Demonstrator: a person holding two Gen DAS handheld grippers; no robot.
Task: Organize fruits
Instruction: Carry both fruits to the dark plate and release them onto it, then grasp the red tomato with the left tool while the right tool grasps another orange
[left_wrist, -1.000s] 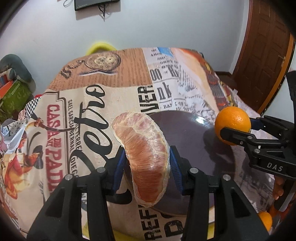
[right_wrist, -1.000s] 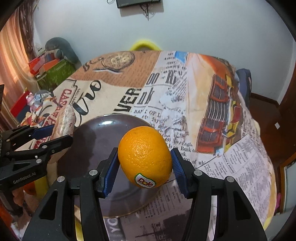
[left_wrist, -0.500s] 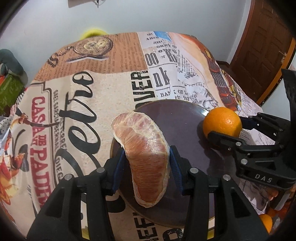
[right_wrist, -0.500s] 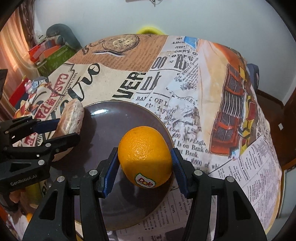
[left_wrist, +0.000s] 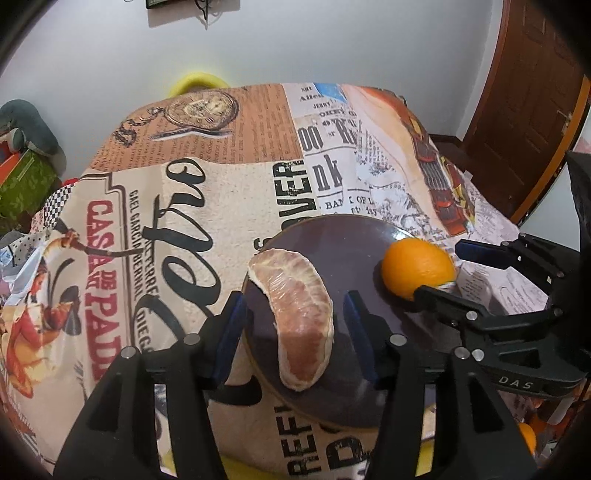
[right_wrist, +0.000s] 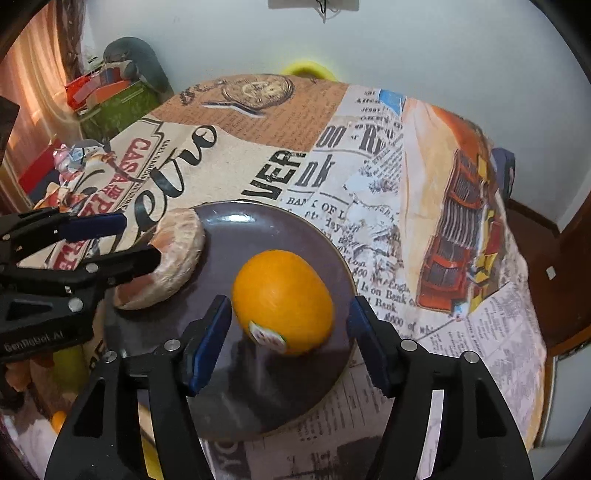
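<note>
A dark brown plate (left_wrist: 332, 236) (right_wrist: 229, 398) lies on the printed tablecloth. A peeled pink pomelo segment (left_wrist: 299, 317) (right_wrist: 177, 254) rests on the plate's left part. My left gripper (left_wrist: 295, 325) straddles it with jaws opening and gaps on both sides. A whole orange (right_wrist: 282, 301) (left_wrist: 417, 271) with a sticker sits on the plate's right part. Around it my right gripper (right_wrist: 290, 336) has its jaws opening too, blue pads clear of the fruit. Each gripper shows in the other's view, the left gripper (right_wrist: 122, 240) at the left and the right gripper (left_wrist: 439, 269) at the right.
The tablecloth (left_wrist: 207, 206) covers a table with its far edge near a white wall. A yellow chair back (left_wrist: 195, 83) stands behind it. Boxes and a grey cushion (right_wrist: 129, 55) lie at the left, a wooden door (left_wrist: 535, 92) at the right. More oranges (left_wrist: 526, 437) sit low at the right.
Both grippers came down toward the plate with their fruit, then their jaws parted. The pomelo segment and the orange now rest on the plate, free of the pads.
</note>
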